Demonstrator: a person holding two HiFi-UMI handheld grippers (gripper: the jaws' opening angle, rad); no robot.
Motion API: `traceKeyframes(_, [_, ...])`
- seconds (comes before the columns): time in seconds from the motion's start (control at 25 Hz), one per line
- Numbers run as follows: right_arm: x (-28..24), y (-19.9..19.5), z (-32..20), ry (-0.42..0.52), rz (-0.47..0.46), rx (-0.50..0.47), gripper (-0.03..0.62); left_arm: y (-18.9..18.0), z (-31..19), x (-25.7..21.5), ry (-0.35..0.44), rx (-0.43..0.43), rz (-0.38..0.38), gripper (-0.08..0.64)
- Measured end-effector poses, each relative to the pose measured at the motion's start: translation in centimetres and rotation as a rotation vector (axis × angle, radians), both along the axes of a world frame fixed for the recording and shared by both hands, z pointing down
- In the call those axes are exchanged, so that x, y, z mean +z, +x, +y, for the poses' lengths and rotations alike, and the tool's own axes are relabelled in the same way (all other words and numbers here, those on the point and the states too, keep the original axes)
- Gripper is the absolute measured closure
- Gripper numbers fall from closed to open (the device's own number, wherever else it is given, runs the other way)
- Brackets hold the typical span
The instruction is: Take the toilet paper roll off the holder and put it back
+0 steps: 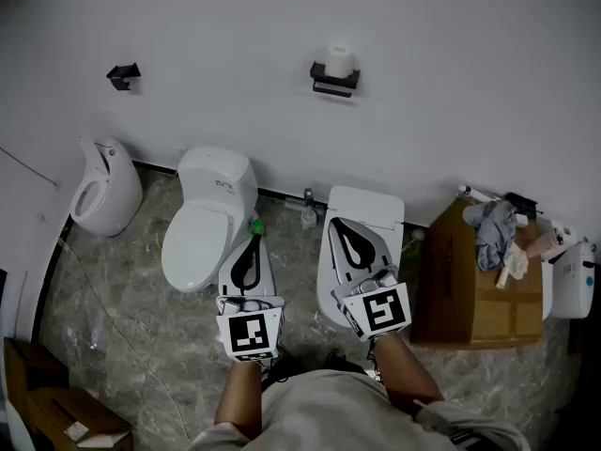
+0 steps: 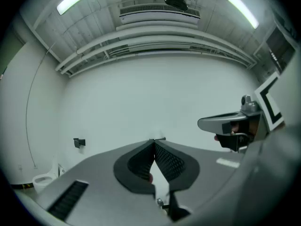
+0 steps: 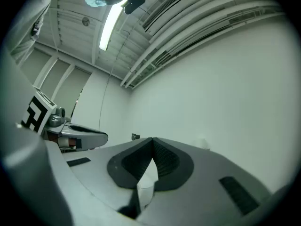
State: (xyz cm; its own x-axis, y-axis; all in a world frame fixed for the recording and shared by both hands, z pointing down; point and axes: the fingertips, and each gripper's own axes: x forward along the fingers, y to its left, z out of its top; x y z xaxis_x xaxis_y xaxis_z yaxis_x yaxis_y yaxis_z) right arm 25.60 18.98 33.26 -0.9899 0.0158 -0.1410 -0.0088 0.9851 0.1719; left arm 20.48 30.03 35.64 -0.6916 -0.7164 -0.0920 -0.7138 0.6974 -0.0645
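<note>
The white wall rises behind a white toilet. Near it, the left gripper and right gripper each have their jaws closed together, holding nothing. The toilet paper roll stands upright on its black holder on the wall, well apart from both.

1 toilet paper roll, 2 wall holders, 2 toilets, 1 urinal, 2 grippers.

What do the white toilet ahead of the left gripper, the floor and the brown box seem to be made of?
Toilet: probably glazed ceramic; smooth, white, glossy.
Floor: polished stone or stone-look tile; grey with pale veins.
Box: matte brown cardboard; plain flat panels.
</note>
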Motion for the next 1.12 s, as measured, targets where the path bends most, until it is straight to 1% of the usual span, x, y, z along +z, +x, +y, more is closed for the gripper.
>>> traceKeyframes(0.16, [-0.2, -1.0, 0.5, -0.026, -0.017, -0.006, 0.589, -1.2, 0.5, 0.9, -0.011, 0.022, 0.030, 0.552])
traceKeyframes(0.44, [1.1, -3.6, 1.6, -0.022, 0.006, 0.041, 0.588, -4.2, 2.0, 2.1, -0.018, 0.067, 0.046, 0.552])
traceKeyframes(0.64, [1.7, -5.6, 3.4, -0.019, 0.014, 0.066, 0.588, -6.6, 4.0, 3.4, -0.045, 0.097, 0.058, 0.552])
traceKeyframes(0.8, [2.8, -7.2, 4.7, -0.020, 0.034, 0.073, 0.588, -8.5, 5.1, 4.3, -0.042, 0.106, 0.085, 0.552])
traceKeyframes(0.92, [3.5, -8.6, 4.3, -0.024, 0.057, 0.082, 0.588, -9.8, 4.7, 4.5, -0.030, 0.117, 0.084, 0.552])
traceKeyframes(1.12, [4.4, -12.2, 2.3, -0.024, 0.071, 0.095, 0.588, -13.4, 3.3, 6.4, -0.038, 0.126, 0.129, 0.552])
